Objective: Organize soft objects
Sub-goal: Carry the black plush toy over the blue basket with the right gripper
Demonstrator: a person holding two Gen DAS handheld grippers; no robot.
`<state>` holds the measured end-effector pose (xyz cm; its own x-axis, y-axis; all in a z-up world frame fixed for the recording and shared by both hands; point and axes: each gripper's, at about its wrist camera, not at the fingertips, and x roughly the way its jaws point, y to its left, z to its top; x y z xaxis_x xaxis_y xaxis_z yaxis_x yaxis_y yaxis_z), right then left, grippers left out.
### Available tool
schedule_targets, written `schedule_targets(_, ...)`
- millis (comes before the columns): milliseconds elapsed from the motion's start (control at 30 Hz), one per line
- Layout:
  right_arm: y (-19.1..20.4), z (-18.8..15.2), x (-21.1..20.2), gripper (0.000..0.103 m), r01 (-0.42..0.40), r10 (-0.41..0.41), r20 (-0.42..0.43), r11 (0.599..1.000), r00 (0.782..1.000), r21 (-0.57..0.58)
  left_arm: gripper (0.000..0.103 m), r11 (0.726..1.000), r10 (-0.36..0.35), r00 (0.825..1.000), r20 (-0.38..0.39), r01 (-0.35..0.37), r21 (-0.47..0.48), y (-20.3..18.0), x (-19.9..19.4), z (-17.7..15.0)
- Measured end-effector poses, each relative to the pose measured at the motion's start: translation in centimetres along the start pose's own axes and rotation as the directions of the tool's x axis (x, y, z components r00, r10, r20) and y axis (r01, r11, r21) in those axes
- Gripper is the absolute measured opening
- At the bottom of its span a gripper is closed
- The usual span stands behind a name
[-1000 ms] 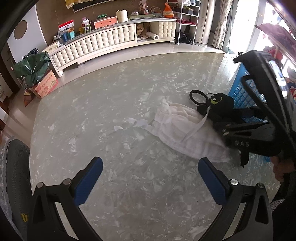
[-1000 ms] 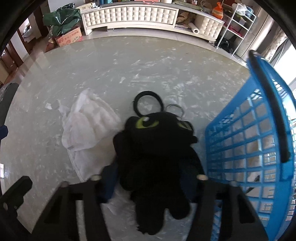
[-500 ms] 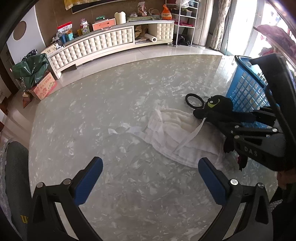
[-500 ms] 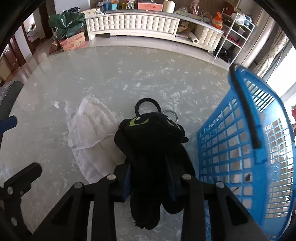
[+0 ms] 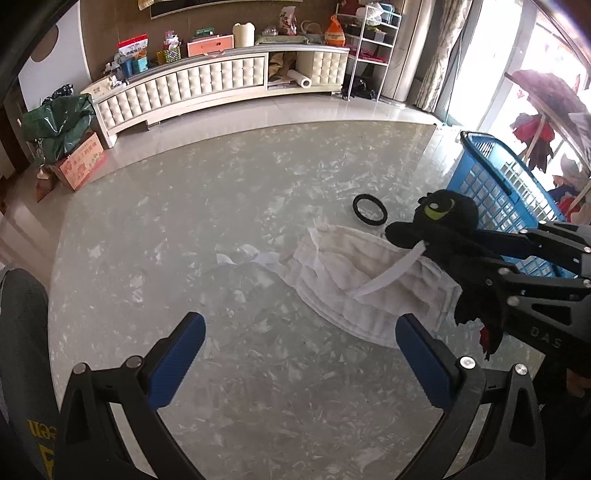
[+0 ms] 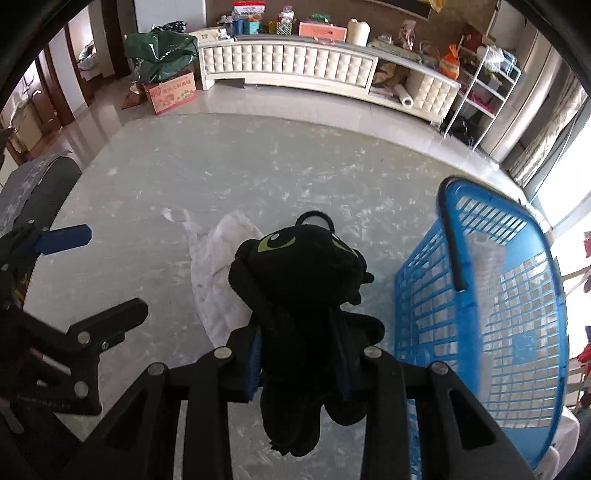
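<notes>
Left gripper (image 5: 299,354) jaws wide, empty, parked over bare table (image 5: 184,229), likely waiting its turn. White cloth (image 5: 354,273) lies mid-table, right of it. Right gripper (image 6: 299,350) clamped on black plush (image 6: 303,280), held clear of the table for the blue basket (image 6: 517,295) at right. Versus a second ago: plush has risen off the cloth, closer to the basket.

Pale marbled floor (image 5: 229,206) gleams under daylight from tall windows (image 5: 509,74); a long cream tufted cabinet (image 5: 207,88) lines the brown wall (image 5: 110,26), a white wire shelf (image 5: 369,48) beside it.
</notes>
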<state>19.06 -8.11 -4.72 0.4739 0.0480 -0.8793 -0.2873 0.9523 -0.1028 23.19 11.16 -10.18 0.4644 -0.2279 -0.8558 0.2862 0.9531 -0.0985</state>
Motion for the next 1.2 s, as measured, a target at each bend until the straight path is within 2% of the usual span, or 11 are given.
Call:
schedule_targets(100,-0.3,0.3,-0.1,0.03,-0.021,0.021,0.0,1.0,1.0,0.01,0.103,1.0,-0.008,1.0,0.008,0.008,0.004,0.0,-0.3,0.1)
schedule_targets(467,-1.8,-0.5,-4.3,0.03,-0.053,0.052,0.067,0.998,0.996,0.022,0.103,0.997,-0.05,0.998,0.032,0.047,0.066,-1.7,-1.6,-0.1)
schedule_targets(767,-4.6,-1.6,-5.4,0.03,-0.009,0.001,0.115,0.997,0.993,0.07,0.103,0.99,-0.094,0.994,0.063,0.086,0.114,-4.1,-2.6,0.5)
schedule_targets(1100,-7.3,-2.6,-6.3,0.031,0.036,-0.054,0.119,0.989,0.991,0.145,0.102,0.971,-0.167,0.982,0.09,0.148,0.187,-8.8,-3.8,1.5)
schedule_targets(1167,-7.8,-2.8,-6.2,0.028,0.048,-0.067,0.112,0.985,0.991,0.163,0.103,0.966,-0.176,0.981,0.087,0.155,0.205,-9.6,-3.7,1.6)
schedule_targets(1200,-8.0,-2.9,-6.1,0.022,0.052,-0.071,0.11,0.984,0.991,0.173,0.103,0.965,-0.178,0.98,0.086,0.156,0.212,-9.9,-3.7,1.7)
